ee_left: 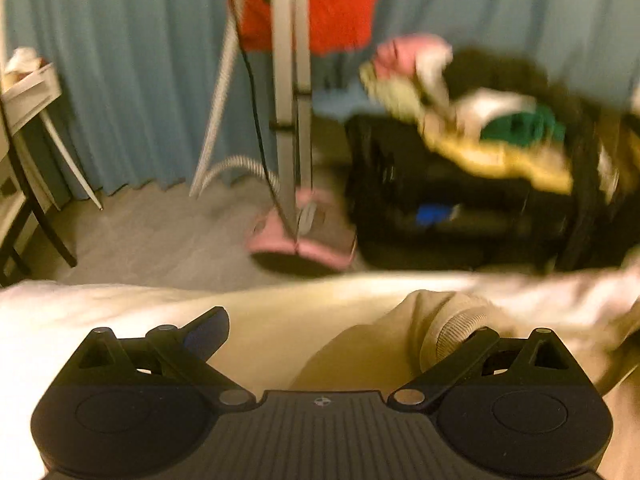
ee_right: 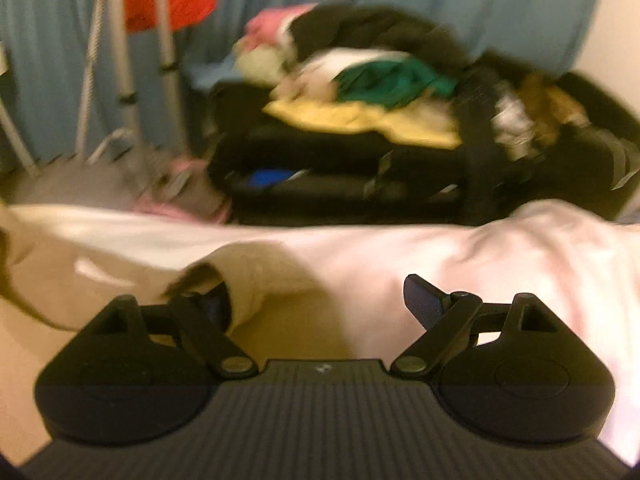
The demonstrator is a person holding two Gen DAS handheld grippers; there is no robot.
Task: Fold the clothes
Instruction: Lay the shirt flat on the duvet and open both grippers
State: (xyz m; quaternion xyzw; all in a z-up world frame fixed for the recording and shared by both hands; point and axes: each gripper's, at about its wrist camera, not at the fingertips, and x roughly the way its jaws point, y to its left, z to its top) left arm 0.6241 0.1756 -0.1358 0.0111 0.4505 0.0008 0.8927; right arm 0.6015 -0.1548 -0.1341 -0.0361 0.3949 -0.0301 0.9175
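Note:
A beige garment (ee_left: pixel 360 344) with a ribbed cuff (ee_left: pixel 456 330) lies rumpled on a white sheet (ee_left: pixel 80 320). My left gripper (ee_left: pixel 332 334) hovers low over it, jaws wide apart. Its left pad (ee_left: pixel 208 336) is bare, while the cuff drapes over its right fingertip. In the right wrist view the same beige garment (ee_right: pixel 120 268) lies at the left on the pale sheet (ee_right: pixel 500 248). My right gripper (ee_right: pixel 320 304) is open too. A fold of the beige cloth covers its left fingertip, and its right pad (ee_right: pixel 424 304) is free above the sheet. Both views are motion-blurred.
Beyond the sheet's far edge stands a black bin (ee_left: pixel 460 200) heaped with mixed clothes (ee_right: pixel 360 92). A garment steamer with a pink base (ee_left: pixel 300 232) and pole stands on the grey floor, a red garment (ee_left: pixel 320 12) hanging behind it. Blue curtain behind; a white side table (ee_left: pixel 28 92) at left.

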